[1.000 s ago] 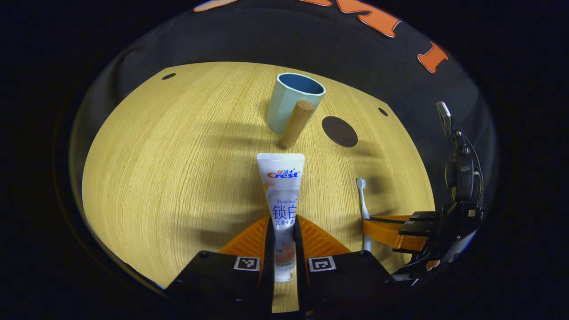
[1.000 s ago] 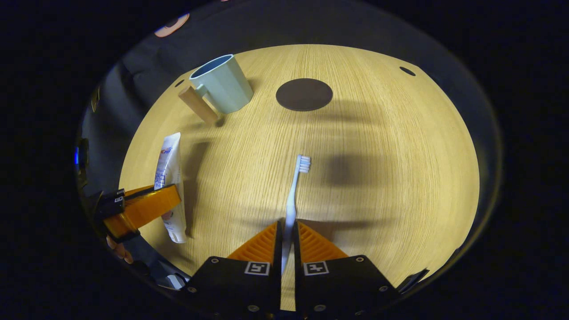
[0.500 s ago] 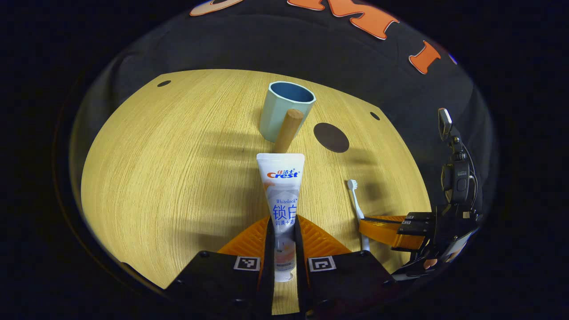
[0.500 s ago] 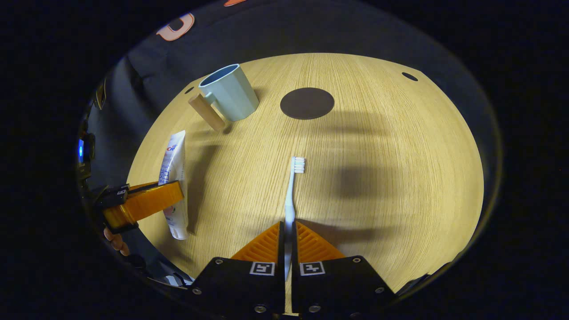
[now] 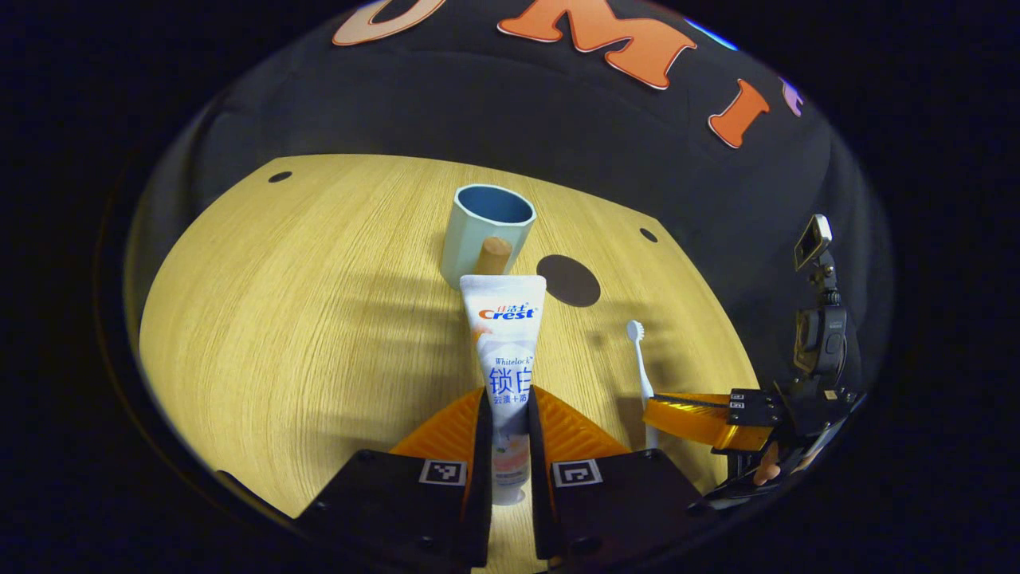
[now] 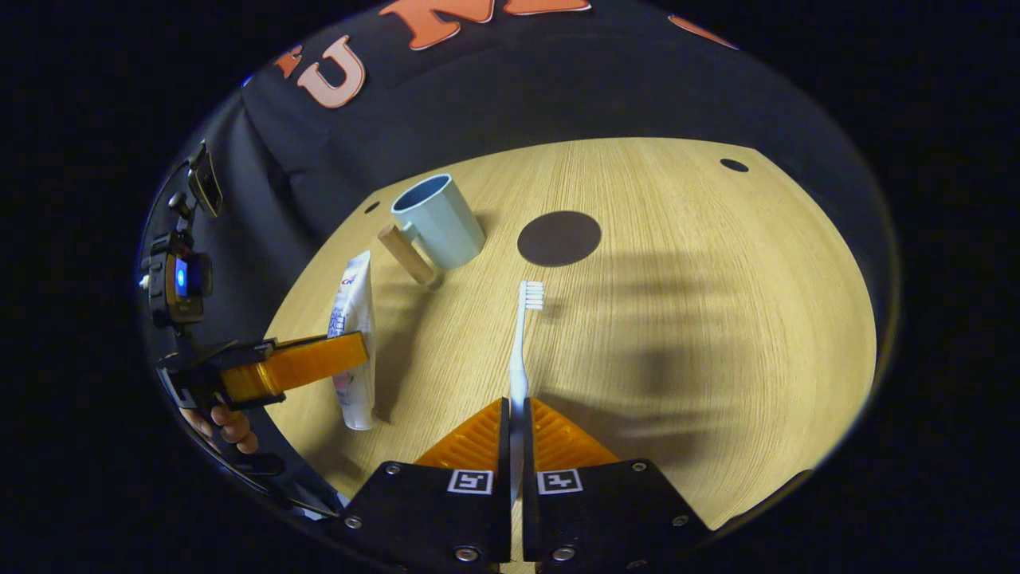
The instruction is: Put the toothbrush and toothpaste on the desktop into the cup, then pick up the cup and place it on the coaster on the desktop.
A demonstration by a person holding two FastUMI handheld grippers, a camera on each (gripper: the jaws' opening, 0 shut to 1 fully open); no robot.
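My left gripper [image 5: 507, 406] is shut on the white toothpaste tube [image 5: 504, 335], which is lifted off the wooden desktop [image 5: 303, 319] and points at the pale blue cup [image 5: 483, 231] with its wooden handle [image 5: 493, 257]. My right gripper [image 6: 516, 410] is shut on the white toothbrush [image 6: 522, 339], bristles forward and raised above the desktop [image 6: 717, 319]. The cup [image 6: 438, 219] stands upright at the far side, the dark round coaster [image 6: 559, 237] just to its right. In the right gripper view the left gripper [image 6: 355, 351] holds the tube [image 6: 353, 335] at the left. The right gripper [image 5: 649, 410] appears at the right of the left gripper view.
Black cloth wall [image 5: 510, 104] rises behind the desktop's far edge. Small dark holes [image 5: 280, 176] mark the desktop's corners. A hand [image 6: 227, 422] holds the left gripper's body. A coaster [image 5: 567, 280] lies right of the cup in the left gripper view.
Both grippers have risen and tilted back with the toothpaste and the toothbrush held in them; the desktop now looks lower and farther away, more wall shows. The cup and coaster have not moved.
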